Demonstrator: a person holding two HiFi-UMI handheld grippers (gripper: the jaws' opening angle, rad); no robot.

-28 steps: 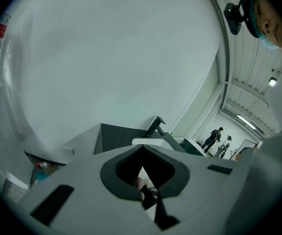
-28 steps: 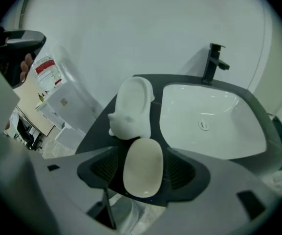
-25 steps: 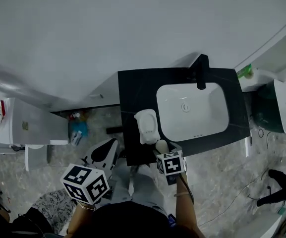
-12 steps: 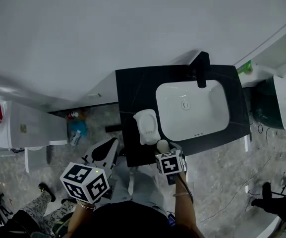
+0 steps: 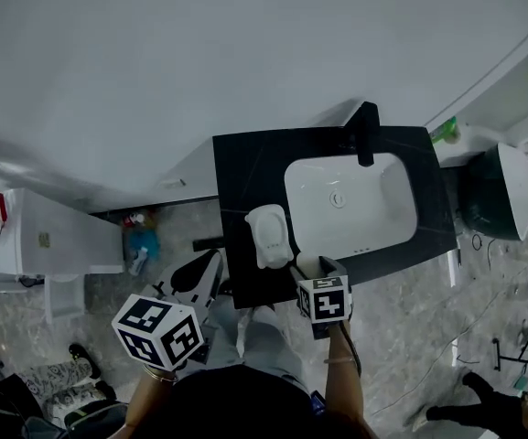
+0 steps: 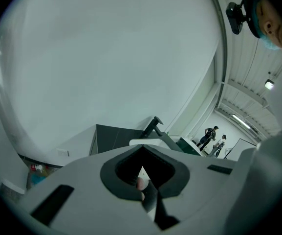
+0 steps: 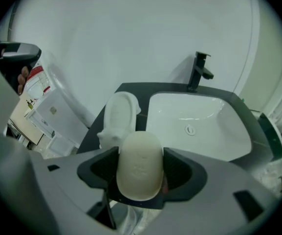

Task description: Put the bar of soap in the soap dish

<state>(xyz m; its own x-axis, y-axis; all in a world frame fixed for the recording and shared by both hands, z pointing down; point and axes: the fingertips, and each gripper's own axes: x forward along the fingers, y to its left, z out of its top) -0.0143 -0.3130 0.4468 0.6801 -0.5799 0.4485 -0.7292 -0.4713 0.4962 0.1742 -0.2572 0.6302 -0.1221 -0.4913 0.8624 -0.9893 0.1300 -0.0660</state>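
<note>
A plain pale wall (image 5: 245, 44) fills the upper half of the head view, and below it a black counter (image 5: 245, 167) with a white basin (image 5: 378, 195) and a black tap (image 5: 365, 133) stands over a marbled grey floor (image 5: 410, 327). The white soap dish (image 5: 269, 234) sits on the counter just beside the basin, at its 9 o'clock, and it is empty. The right gripper (image 5: 311, 271) hangs at the counter's near edge, its jaws pinching the bar of soap (image 5: 306, 265) by its long sides, with the rounded end pointing toward the wall. Over the last second this gripper has slid a little toward 3 o'clock, so the soap now lies at about 5 o'clock from the dish and closer to the basin's near corner than it was. It is near the dish but not over it. In the right gripper view the dish shows at 11 o'clock just beyond the soap. The left gripper (image 5: 204, 271) has hardly moved. It hangs off the counter at 8 o'clock from the dish, its jaws drawn together on nothing. The drift has probably not helped. The carry seems barely under way, and the soap likely still has to travel toward 11 o'clock and come down over the dish before the jaws let go.
</note>
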